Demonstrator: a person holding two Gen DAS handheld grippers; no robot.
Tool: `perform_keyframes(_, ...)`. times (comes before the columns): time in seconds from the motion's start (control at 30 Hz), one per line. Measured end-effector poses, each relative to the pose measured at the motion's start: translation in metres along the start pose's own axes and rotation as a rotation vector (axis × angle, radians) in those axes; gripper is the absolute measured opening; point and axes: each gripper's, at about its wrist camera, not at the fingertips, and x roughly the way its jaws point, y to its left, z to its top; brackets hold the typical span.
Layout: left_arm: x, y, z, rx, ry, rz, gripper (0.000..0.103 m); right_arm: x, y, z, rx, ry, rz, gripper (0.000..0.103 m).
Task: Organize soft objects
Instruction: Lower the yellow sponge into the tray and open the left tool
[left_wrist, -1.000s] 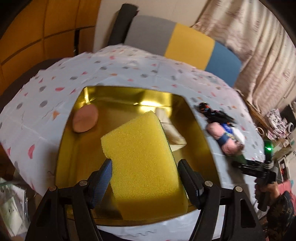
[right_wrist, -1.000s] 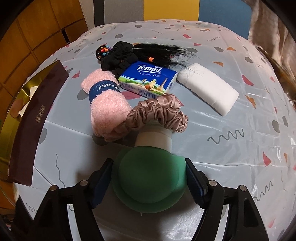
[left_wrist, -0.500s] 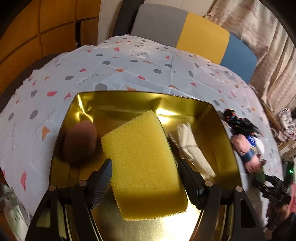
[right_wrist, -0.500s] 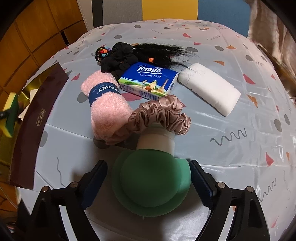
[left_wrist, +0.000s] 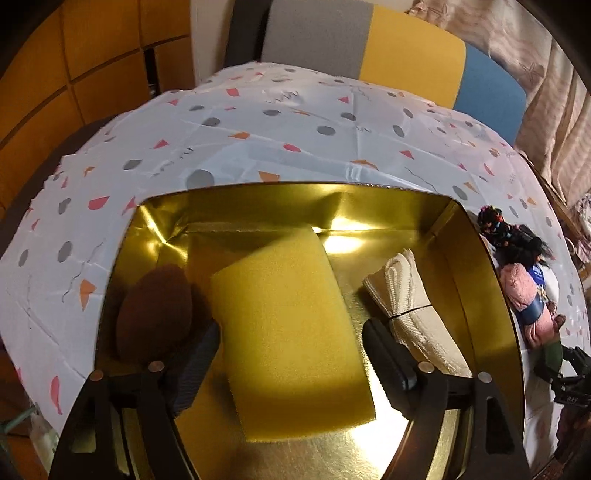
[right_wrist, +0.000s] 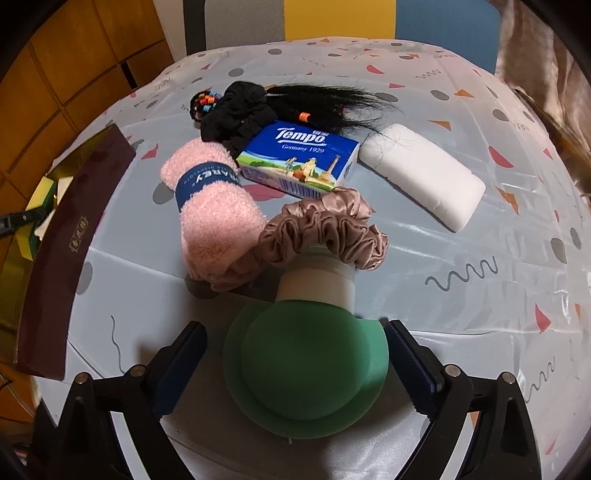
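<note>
The yellow sponge (left_wrist: 288, 325) lies on the floor of the gold tray (left_wrist: 295, 192), between the fingers of my left gripper (left_wrist: 291, 332). Its jaws are opening, and a gap shows at the right pad. In the right wrist view, a green dome with a white stem (right_wrist: 306, 369) lies on its side on the tablecloth. My right gripper (right_wrist: 293, 328) straddles it with jaws opening, the left pad well clear of it. Beyond it lie a pink satin scrunchie (right_wrist: 325, 229) and a pink rolled towel (right_wrist: 214, 206).
In the tray a brown round pad (left_wrist: 155, 306) lies left of the sponge and a cream rolled cloth (left_wrist: 406, 302) right. A Tempo tissue pack (right_wrist: 299, 158), white block (right_wrist: 421, 177) and black hair pieces (right_wrist: 251, 110) lie farther back. The tray's dark brown wall (right_wrist: 74, 236) stands left.
My left gripper went forward and down into the tray with the sponge, then widened off it. My right gripper stayed in place, and its jaws spread away from the green dome.
</note>
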Motion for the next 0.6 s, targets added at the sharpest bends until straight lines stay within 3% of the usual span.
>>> perform_keyframes(0.33,-0.055,-0.014,-0.015,0.024,-0.124,-0.004,0.085,-0.001,-0.003,0.001,0.020,-0.005,-0.006,0.097)
perform_keyframes(0.6,-0.095,-0.037,-0.061,0.060,-0.189,-0.018,0.085,-0.007,-0.008,-0.001,0.026,-0.036,-0.051,0.076)
